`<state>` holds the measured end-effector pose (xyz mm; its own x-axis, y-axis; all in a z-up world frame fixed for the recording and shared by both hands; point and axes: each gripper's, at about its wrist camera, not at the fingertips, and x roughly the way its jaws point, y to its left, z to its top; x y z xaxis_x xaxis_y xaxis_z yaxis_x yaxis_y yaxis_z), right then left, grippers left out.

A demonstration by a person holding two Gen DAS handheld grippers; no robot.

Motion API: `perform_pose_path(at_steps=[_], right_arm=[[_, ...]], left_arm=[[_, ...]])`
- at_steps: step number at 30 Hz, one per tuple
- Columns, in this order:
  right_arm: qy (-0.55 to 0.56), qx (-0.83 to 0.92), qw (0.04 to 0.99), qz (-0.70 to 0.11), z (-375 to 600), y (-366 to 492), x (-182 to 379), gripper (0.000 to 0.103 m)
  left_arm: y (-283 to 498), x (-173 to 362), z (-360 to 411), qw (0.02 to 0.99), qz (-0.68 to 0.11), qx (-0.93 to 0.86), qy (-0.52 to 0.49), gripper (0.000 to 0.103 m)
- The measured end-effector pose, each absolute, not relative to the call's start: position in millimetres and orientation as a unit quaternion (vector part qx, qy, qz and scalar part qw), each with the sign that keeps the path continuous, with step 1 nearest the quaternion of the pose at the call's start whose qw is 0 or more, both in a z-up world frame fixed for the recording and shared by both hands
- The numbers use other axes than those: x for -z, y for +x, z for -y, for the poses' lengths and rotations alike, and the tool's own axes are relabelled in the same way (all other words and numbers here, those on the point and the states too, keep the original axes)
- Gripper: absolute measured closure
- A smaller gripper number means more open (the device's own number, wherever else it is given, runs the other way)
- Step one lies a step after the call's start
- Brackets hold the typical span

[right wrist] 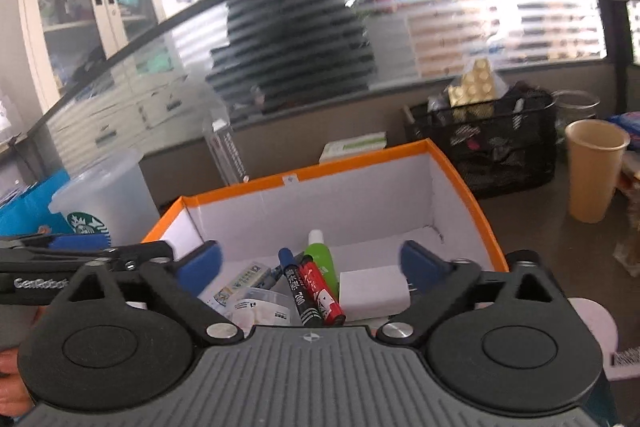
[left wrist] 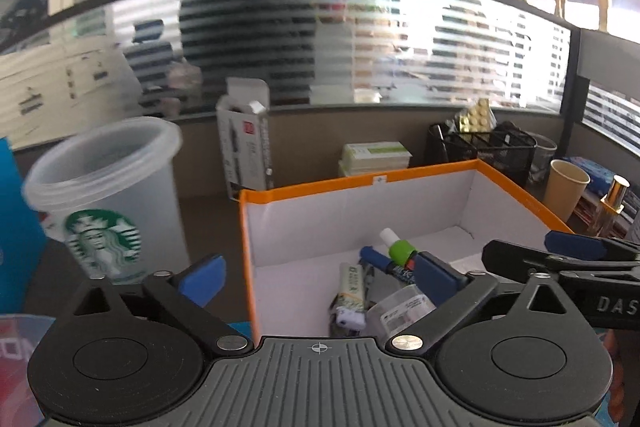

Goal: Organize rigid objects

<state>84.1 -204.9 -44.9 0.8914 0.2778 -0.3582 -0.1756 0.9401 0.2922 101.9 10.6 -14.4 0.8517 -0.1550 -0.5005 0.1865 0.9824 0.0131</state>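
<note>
An orange-rimmed white box (left wrist: pixel 360 183) (right wrist: pixel 304 175) sits on the desk in front of both grippers. Inside it lie a black marker (right wrist: pixel 300 291), a red marker (right wrist: pixel 322 287), a green-capped bottle (right wrist: pixel 320 251) (left wrist: pixel 400 247), a white block (right wrist: pixel 372 287), a small tube (left wrist: pixel 351 287) and a clear labelled container (left wrist: pixel 400 311) (right wrist: pixel 260 307). My left gripper (left wrist: pixel 318 277) stands open over the box's near left corner, nothing between its blue pads. My right gripper (right wrist: pixel 310 263) is open above the box's near edge, holding nothing. The right gripper's fingers (left wrist: pixel 576 247) show at the right of the left wrist view.
A translucent Starbucks cup (left wrist: pixel 104 195) (right wrist: pixel 100 195) stands left of the box, a blue item (left wrist: pixel 16 227) beside it. Behind are an open carton (left wrist: pixel 246 143), stacked flat packs (left wrist: pixel 376 157), a black mesh organizer (right wrist: pixel 492 143) and a paper cup (right wrist: pixel 592 167). A person stands beyond the glass partition (left wrist: pixel 320 39).
</note>
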Motion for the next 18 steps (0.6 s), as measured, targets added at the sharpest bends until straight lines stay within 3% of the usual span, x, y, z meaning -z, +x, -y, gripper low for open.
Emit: perform_pose_path(at_steps=[18], right_arm=[[0.001, -0.137, 0.981, -0.139, 123, -4, 25, 0.0]], left_arm=[[23, 7, -70, 0.972, -0.229, 0.054, -0.005, 0.0]])
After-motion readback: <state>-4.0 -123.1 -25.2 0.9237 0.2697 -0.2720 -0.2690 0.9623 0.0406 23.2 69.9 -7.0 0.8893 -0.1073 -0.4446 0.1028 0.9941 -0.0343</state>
